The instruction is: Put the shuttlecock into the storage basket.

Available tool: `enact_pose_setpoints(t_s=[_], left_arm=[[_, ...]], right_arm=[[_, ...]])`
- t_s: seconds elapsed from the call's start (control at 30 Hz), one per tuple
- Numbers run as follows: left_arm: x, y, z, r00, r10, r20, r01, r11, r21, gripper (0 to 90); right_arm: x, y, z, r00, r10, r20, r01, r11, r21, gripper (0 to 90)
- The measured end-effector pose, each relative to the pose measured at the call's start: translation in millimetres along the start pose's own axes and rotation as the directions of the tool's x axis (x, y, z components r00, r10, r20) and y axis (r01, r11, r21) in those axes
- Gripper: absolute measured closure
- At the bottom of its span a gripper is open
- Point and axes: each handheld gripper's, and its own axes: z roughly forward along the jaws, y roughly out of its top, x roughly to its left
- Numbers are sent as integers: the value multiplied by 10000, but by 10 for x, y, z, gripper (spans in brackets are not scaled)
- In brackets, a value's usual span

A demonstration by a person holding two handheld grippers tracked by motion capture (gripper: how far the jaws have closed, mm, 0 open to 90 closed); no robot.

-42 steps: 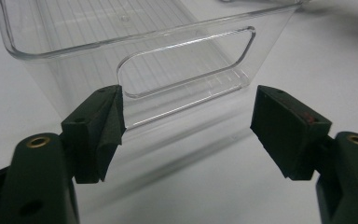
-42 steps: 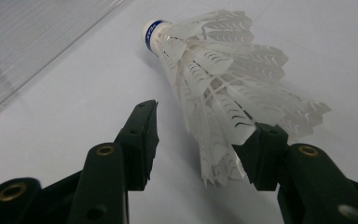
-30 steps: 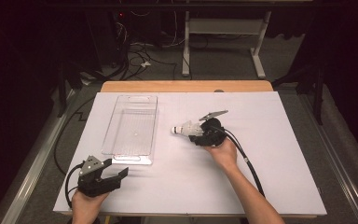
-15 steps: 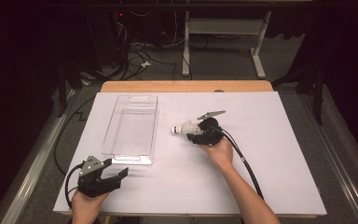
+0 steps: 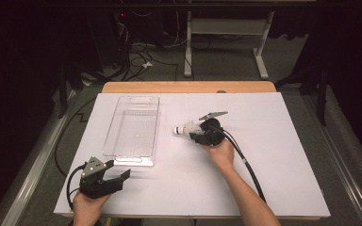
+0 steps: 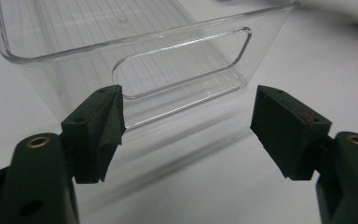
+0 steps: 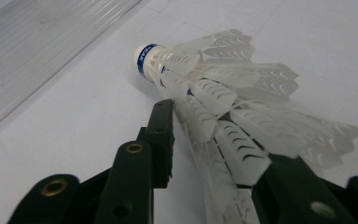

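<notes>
A white feather shuttlecock (image 5: 184, 129) with a blue-banded cork lies on the white table (image 5: 273, 179), right of a clear plastic bin (image 5: 133, 157). My right gripper (image 5: 194, 133) points left at it. In the right gripper view the shuttlecock's (image 7: 205, 88) feather skirt sits between the jaws of the right gripper (image 7: 223, 154). They have just been closing and both pads touch the feathers. My left gripper (image 5: 121, 179) rests at the table's near left. Its jaws stand open with nothing between them, facing the handle end of the bin (image 6: 121, 42) in the left gripper (image 6: 186, 126) view.
The bin has nothing in it, and its long side (image 7: 37, 46) runs close to the shuttlecock's cork. A black cable (image 5: 247, 165) trails from the right gripper along the forearm. Table legs and loose cables (image 5: 141, 61) lie on the floor beyond the far edge.
Little differs: the right gripper sits a touch tighter around the shuttlecock's feathers. The left gripper and the bin have not moved.
</notes>
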Motion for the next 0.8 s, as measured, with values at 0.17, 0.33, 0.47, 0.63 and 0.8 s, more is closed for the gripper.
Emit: enact_pose_setpoints(t_s=[0.17, 0.33, 0.47, 0.63, 0.8], left_arm=[[4, 6, 14, 10000, 0, 38, 0, 10000, 23, 268], [7, 5, 11, 10000, 11, 37, -11, 10000, 24, 268], [9, 6, 12, 10000, 25, 42, -25, 10000, 35, 268], [28, 2, -5, 10000, -83, 15, 83, 10000, -49, 268], [34, 5, 3, 9999, -100, -20, 100, 9999, -23, 268]], right_arm=[[16, 2, -20, 9999, -107, -92, 108, 9999, 73, 808], [15, -2, -27, 9998, -145, -105, 146, 9998, 151, 872], [27, 0, -44, 9998, -205, -81, 206, 9996, 175, 881], [44, 5, -63, 9994, -316, -135, 319, 9993, 179, 884], [45, 15, -91, 9991, -352, -230, 354, 9993, 97, 885]])
